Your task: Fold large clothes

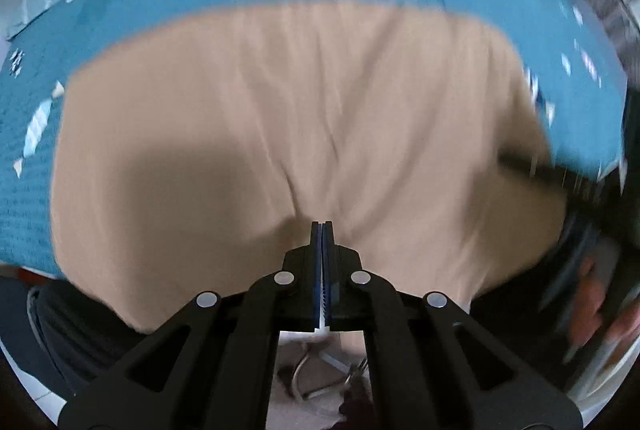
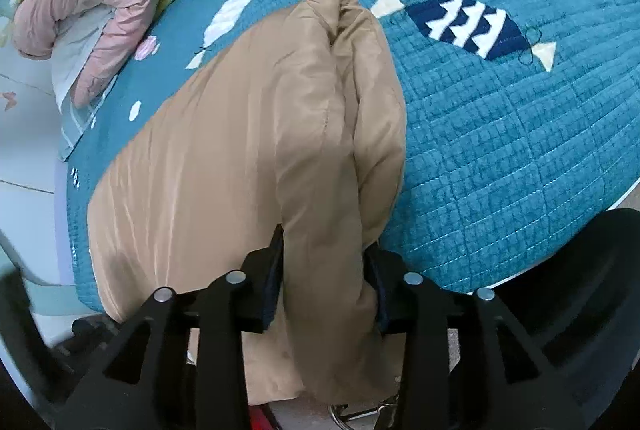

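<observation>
Tan padded coat point(image 2: 248, 158) on a bed with a teal quilted cover point(image 2: 500, 158).
Smooth, slightly glossy fabric; long axis runs from the bed's near edge toward the far side. Left claw point(image 1: 322, 226): pressed together, empty, above the coat. Right claw point(image 2: 324, 250): spread around a thick folded roll; pad contact cannot be told.

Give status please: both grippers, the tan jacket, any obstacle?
Left gripper shut, empty, above tan jacket. Right gripper straddles a thick fold, grip uncertain. Pink garment lies apart.
</observation>
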Demonstrator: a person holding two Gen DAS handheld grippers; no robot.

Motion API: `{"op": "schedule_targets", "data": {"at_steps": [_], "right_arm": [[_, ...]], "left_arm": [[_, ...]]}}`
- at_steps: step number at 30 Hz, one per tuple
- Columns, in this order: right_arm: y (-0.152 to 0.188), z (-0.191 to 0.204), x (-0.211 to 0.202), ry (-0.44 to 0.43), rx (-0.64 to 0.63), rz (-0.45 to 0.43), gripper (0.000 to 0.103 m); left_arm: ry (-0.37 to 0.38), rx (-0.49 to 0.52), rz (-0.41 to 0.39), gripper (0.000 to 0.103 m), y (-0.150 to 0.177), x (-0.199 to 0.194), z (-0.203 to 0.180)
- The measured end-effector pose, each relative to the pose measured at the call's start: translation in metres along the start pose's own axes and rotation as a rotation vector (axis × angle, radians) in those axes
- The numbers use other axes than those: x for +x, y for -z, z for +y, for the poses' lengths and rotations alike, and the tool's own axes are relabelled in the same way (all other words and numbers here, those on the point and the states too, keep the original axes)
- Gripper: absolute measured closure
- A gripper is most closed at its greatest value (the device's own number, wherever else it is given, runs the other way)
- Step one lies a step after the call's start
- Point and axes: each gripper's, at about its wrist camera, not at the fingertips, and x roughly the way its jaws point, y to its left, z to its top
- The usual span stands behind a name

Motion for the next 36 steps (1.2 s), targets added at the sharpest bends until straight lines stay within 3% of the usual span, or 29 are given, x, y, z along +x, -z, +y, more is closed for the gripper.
{"op": "schedule_targets", "data": {"at_steps": [2,3,5,7,10,15,17,23,32,36], "right_arm": [[-0.002,-0.008,0.006,-0.022,0.041,0.019,0.047],[-0.003,-0.013,0.010,-0.039,0.071,0.026,0.044],[-0.003,-0.023,0.012,-0.082,0.142,0.036,0.047],[-0.002,-0.021,0.006,-0.126,0.149,0.013,0.070],[0.000,0.001,-0.017,-0.128,0.088,-0.061,0.079],[0.007,0.057,-0.057,-0.172,-0.053,-0.150,0.081],[0.011,0.086,-0.069,-0.204,-0.133,-0.161,0.081],[0.030,0.158,-0.067,-0.165,-0.357,-0.153,0.081],[0.037,0.180,-0.061,-0.078,-0.404,-0.137,0.081],[0.038,0.192,-0.071,-0.100,-0.427,-0.140,0.081]], "left_arm": [[0.013,-0.052,0.011,0.102,-0.026,0.008,0.016],[0.034,-0.029,0.040,0.103,-0.035,0.021,0.021],[0.023,0.041,0.090,0.102,-0.046,0.053,0.020],[0.046,0.019,0.042,0.101,-0.043,0.059,0.016],[0.074,-0.045,0.042,0.101,-0.043,0.054,0.026],[-0.010,0.009,0.001,0.101,-0.032,0.049,0.011],[-0.031,0.017,-0.010,0.101,-0.031,0.048,0.015],[-0.072,0.039,-0.048,0.101,-0.030,0.054,-0.004],[-0.039,0.043,-0.086,0.101,-0.016,0.050,0.002],[0.008,0.033,-0.036,0.101,-0.003,0.026,0.011]]}}
